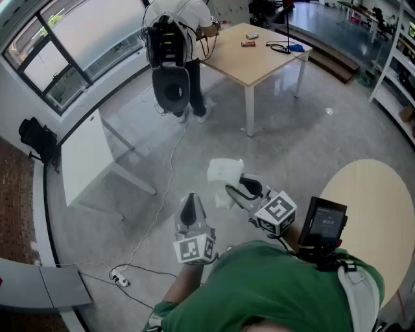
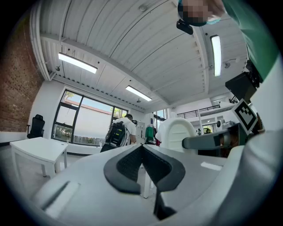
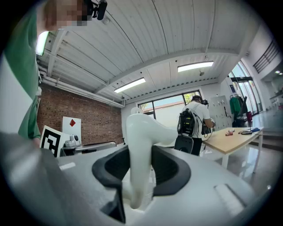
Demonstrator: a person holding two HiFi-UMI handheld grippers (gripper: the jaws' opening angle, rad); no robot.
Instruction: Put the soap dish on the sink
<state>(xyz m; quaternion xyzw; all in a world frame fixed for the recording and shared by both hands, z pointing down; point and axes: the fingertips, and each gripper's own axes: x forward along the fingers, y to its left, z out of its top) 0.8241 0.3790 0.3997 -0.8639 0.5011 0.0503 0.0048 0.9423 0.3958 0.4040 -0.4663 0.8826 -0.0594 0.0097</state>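
My right gripper was clamped on the soap dish at mid-frame, left gripper closed empty; no sink showed, so I judged a firm, level carry best.

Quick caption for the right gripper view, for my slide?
Right gripper grips the white soap dish; wooden table behind.

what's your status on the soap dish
Left gripper shut, empty. Right gripper shut on the white glossy soap dish. No sink in view; person with backpack stands ahead by wooden table.
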